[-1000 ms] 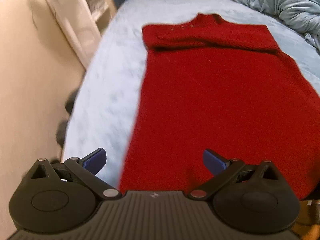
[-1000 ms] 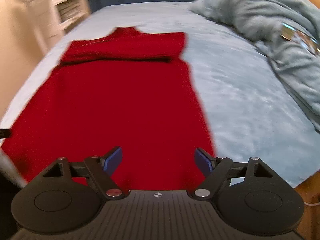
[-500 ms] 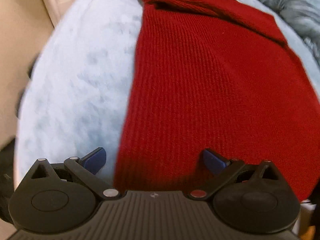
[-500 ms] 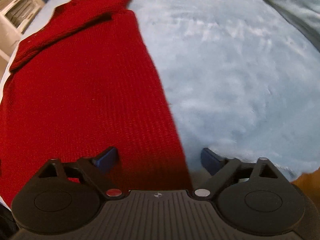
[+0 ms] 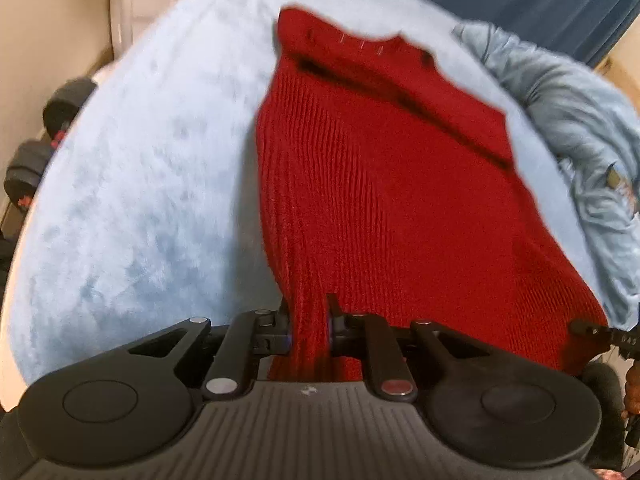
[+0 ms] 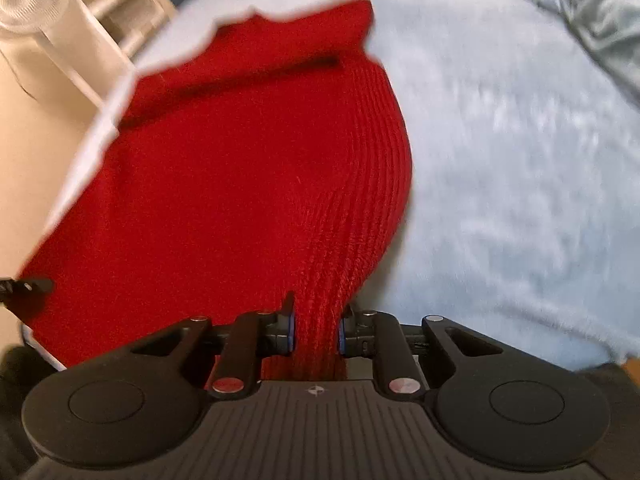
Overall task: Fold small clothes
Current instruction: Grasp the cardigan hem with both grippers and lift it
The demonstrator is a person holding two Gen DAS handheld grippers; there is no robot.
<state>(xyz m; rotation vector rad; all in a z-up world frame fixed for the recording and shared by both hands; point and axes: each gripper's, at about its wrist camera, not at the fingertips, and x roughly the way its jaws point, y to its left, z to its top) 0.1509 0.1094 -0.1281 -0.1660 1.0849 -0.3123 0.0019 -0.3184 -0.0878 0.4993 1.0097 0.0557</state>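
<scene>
A red knitted sweater (image 5: pixel 380 184) lies on a light blue bed cover (image 5: pixel 152 184), its sleeves folded across the far end. My left gripper (image 5: pixel 309 328) is shut on the sweater's near left hem corner, and the fabric bunches between its blue pads. In the right wrist view the sweater (image 6: pixel 248 184) fills the left half. My right gripper (image 6: pixel 315 334) is shut on the near right hem corner. The gripped hem is raised off the bed cover (image 6: pixel 520 184).
A rumpled light blue blanket (image 5: pixel 580 128) lies at the far right of the bed. A white shelf unit (image 6: pixel 92 20) and a beige wall stand to the left. Dark dumbbells (image 5: pixel 48 128) sit on the floor left of the bed.
Both grippers were open above the near hem. Now both have shut on the hem corners and the near edge has come up off the bed.
</scene>
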